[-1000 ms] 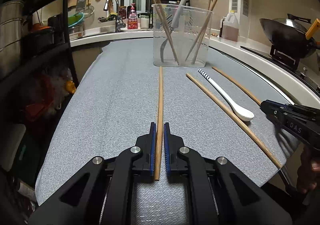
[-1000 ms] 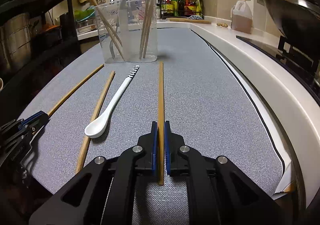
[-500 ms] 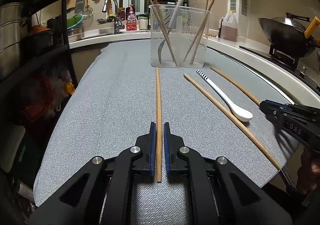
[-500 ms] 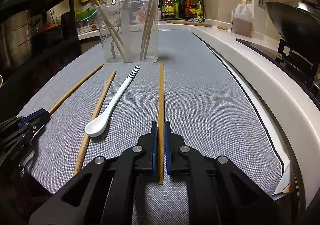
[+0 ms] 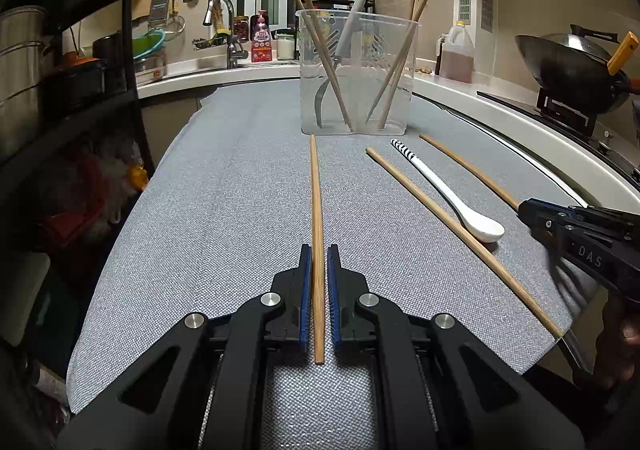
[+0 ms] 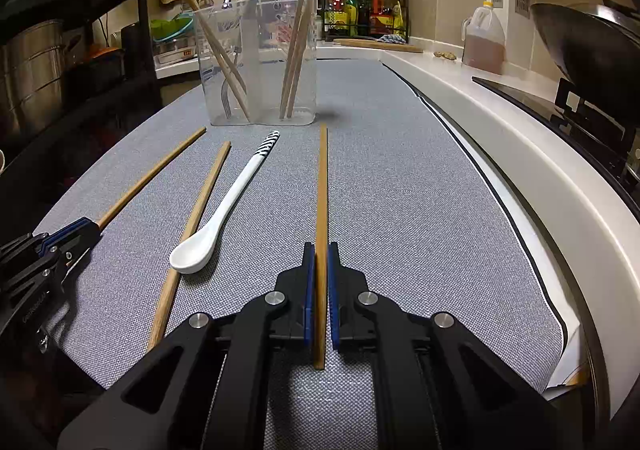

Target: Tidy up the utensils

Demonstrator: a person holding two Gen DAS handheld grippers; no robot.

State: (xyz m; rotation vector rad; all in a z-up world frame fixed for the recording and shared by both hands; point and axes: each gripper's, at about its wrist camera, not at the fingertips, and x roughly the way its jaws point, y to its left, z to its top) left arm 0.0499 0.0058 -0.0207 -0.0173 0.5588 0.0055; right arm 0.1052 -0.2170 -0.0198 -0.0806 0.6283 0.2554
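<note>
My left gripper (image 5: 318,252) is shut on a wooden chopstick (image 5: 316,210) that points at the clear plastic holder (image 5: 356,74). My right gripper (image 6: 318,250) is shut on another wooden chopstick (image 6: 322,186), also pointing toward the holder (image 6: 260,62). The holder stands upright with several chopsticks, a fork and a grey-handled utensil in it. Between the grippers a loose chopstick (image 5: 460,234) and a white spoon with a striped handle (image 5: 448,194) lie on the grey mat. The right gripper shows at the right edge of the left wrist view (image 5: 524,208).
The grey mat (image 6: 400,190) covers the counter. A white counter rim (image 6: 540,154) and a stove with a wok (image 5: 572,62) are on the right. A dark shelf rack (image 5: 60,90) stands at the left. A sink and bottles are behind the holder.
Both grippers have lifted slightly and moved a little toward the holder, each still holding its chopstick. The spoon and the loose chopstick have not moved.
</note>
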